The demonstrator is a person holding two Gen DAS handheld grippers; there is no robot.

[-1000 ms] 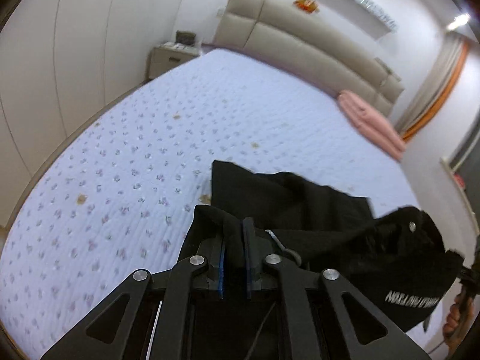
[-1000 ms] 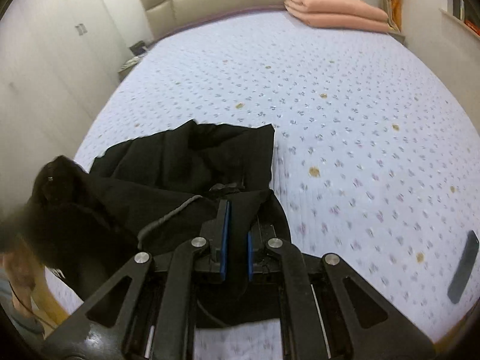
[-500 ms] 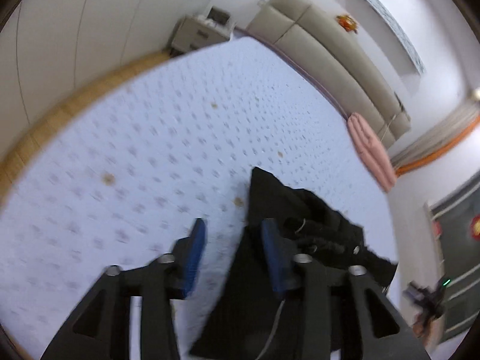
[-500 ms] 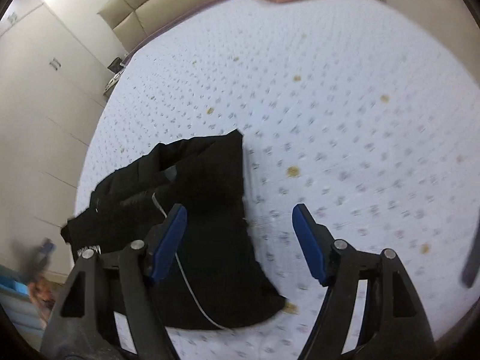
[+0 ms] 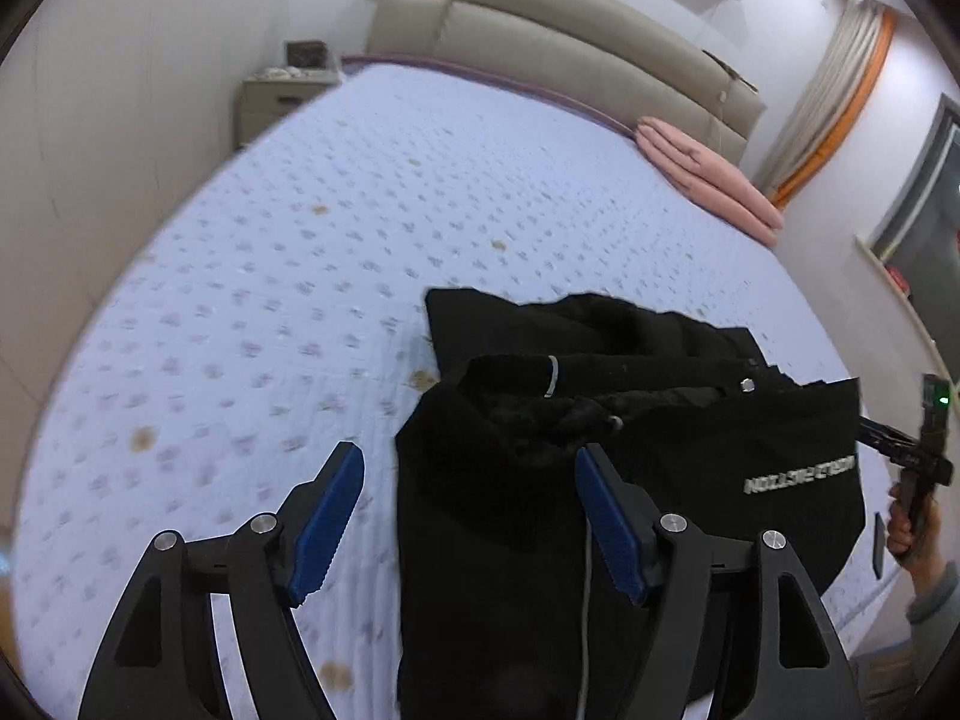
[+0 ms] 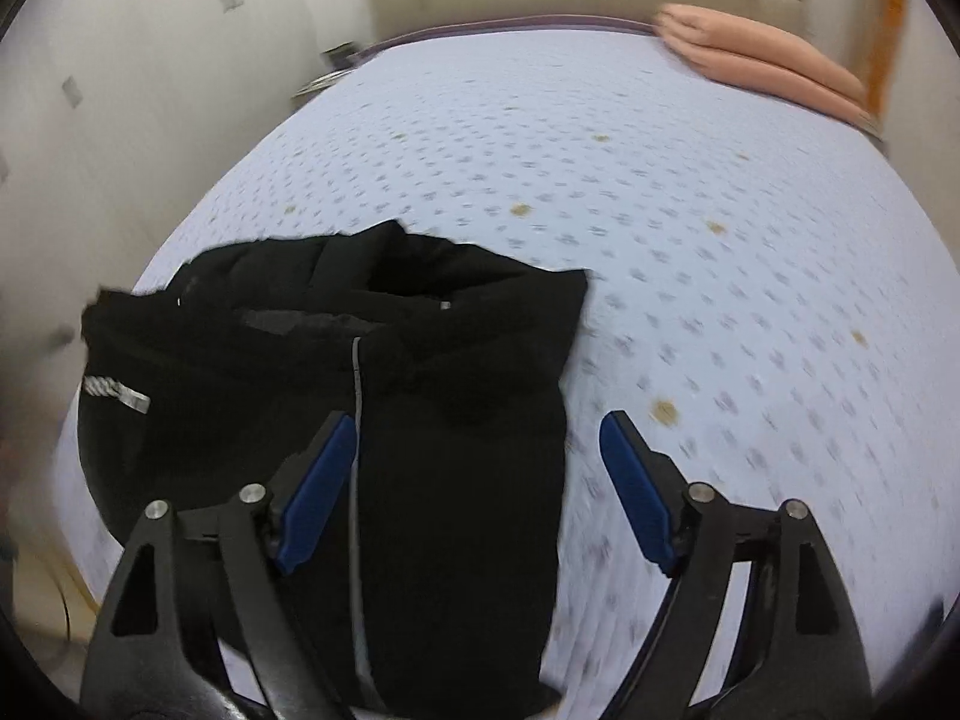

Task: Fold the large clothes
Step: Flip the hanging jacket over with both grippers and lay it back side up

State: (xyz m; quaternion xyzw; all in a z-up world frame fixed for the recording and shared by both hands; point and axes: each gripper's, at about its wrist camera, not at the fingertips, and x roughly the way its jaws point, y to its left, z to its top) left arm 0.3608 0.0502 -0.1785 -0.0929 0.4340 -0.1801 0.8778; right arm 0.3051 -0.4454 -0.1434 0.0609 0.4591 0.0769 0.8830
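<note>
A black jacket [image 5: 630, 468] with white lettering lies folded into a compact bundle on the pale patterned bed [image 5: 300, 252]. It also shows in the right wrist view [image 6: 372, 396]. My left gripper [image 5: 465, 510] is open and empty, above the bundle's left edge. My right gripper [image 6: 480, 480] is open and empty, above the bundle's right edge. The right gripper also shows at the far right of the left wrist view [image 5: 918, 456], held in a hand.
A folded pink blanket [image 5: 708, 174] lies at the bed's far right by the beige headboard [image 5: 540, 42]; it also shows in the right wrist view [image 6: 762, 60]. A nightstand [image 5: 282, 90] stands at the far left. White wardrobes line the left wall.
Both grippers were shut on the jacket a second ago. They have let it go, opened wide and drawn back; the jacket now rests folded on the bed.
</note>
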